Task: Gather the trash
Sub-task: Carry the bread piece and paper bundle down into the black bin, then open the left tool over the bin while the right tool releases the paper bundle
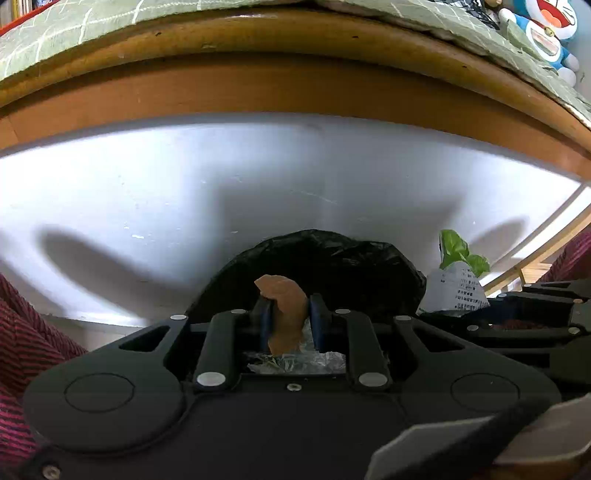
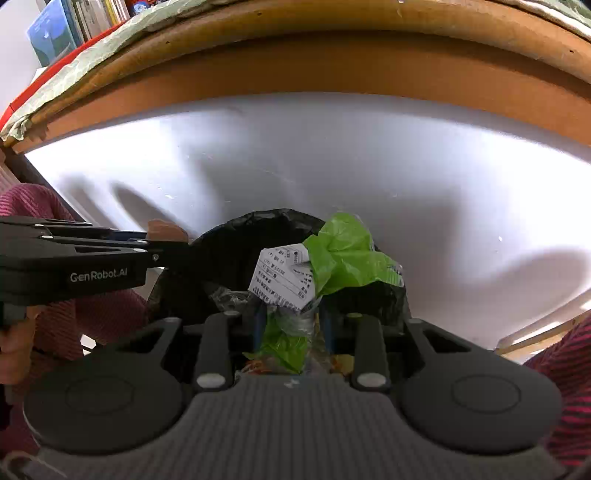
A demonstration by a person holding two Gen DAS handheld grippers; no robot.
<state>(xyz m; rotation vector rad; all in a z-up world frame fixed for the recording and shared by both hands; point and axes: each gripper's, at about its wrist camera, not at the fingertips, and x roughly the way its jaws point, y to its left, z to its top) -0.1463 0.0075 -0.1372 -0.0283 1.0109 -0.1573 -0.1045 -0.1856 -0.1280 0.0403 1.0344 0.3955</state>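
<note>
Brown scrap (image 1: 284, 310) pinched in left gripper (image 1: 289, 317), green wrapper (image 2: 343, 254) clamped in right gripper (image 2: 293, 321)

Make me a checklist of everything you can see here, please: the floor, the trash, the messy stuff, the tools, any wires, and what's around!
Surface: pale floor, bare, with shadows.
Job's things: black trash bag open below both tools; brown scrap; green wrapper bunched with a printed receipt.
Clutter: crinkled clear plastic in the bag under the left tool.
Grippers: left tool shut on the brown scrap; right tool shut on the green wrapper bundle.
Cables: nothing seen.
Surroundings: wooden bed frame with a green checked cover, a blue plush toy, books, red striped sleeves.
</note>
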